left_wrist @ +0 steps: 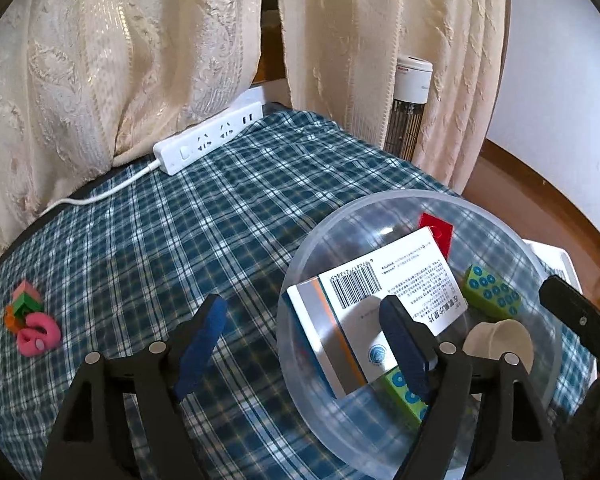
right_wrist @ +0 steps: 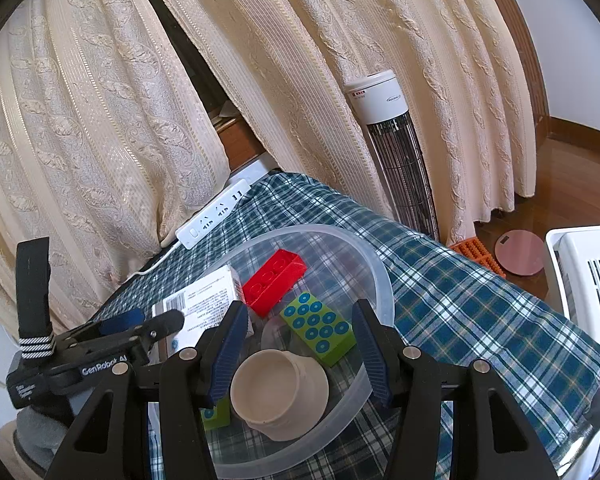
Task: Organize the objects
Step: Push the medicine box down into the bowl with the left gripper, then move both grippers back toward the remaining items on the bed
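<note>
The clear bowl [left_wrist: 496, 216] on the desk [left_wrist: 220, 208] holds a medicine box [left_wrist: 384, 292]; both hand-held grippers gape empty. Only the left wrist view shows pink toys [left_wrist: 36, 332] far left; only the right shows a white crate [right_wrist: 588, 280].

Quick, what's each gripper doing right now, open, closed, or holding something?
Left gripper: open, holding nothing; one finger is over the clear bowl.
Right gripper: open, jaws astride the beige cup in the bowl, not clamped on it.

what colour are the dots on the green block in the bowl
Blue dots on the green block, clearest in the right wrist view.
</note>
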Demonstrator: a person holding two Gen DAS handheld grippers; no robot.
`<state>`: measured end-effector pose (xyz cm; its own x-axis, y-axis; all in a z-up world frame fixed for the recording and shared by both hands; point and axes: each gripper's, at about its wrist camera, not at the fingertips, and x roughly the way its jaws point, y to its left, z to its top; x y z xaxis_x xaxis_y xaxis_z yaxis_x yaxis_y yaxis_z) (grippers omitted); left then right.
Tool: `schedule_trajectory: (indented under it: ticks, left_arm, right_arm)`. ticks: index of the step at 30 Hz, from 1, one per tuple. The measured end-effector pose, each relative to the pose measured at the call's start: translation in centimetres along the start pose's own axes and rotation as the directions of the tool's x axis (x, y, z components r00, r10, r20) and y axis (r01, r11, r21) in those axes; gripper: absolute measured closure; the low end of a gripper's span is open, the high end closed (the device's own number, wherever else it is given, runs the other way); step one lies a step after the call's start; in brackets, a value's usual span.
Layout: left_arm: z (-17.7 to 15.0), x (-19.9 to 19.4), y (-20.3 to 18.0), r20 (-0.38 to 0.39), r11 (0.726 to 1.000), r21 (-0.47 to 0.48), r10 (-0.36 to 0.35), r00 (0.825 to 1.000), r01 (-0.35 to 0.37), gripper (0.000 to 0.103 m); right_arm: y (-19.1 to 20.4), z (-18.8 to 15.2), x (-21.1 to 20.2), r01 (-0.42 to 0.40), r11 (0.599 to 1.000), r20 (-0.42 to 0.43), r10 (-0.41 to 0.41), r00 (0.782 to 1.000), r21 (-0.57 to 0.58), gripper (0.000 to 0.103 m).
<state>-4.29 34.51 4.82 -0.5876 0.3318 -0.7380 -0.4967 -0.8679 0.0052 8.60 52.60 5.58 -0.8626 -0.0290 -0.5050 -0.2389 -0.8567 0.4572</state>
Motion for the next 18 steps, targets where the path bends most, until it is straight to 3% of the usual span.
schedule_trajectory:
  ticks: [11,18]
  left_arm:
    - [-1.0,-1.5,-0.5,-0.020,0.998,0.026,-0.052,0.998,0.053,0.023]
    - [-1.6,-2.5,0.5,-0.022,0.999,-0.005,-0.054,0.998,0.054,0.023]
  right_arm:
    - [0.0,0.1,0.0,0.001,1.000,-0.001,-0.001,1.000,-0.001,0.046]
    - [0.0,-0.2,-0.1,0.015,1.000,-0.003,-0.015,1.000,-0.007,0.046]
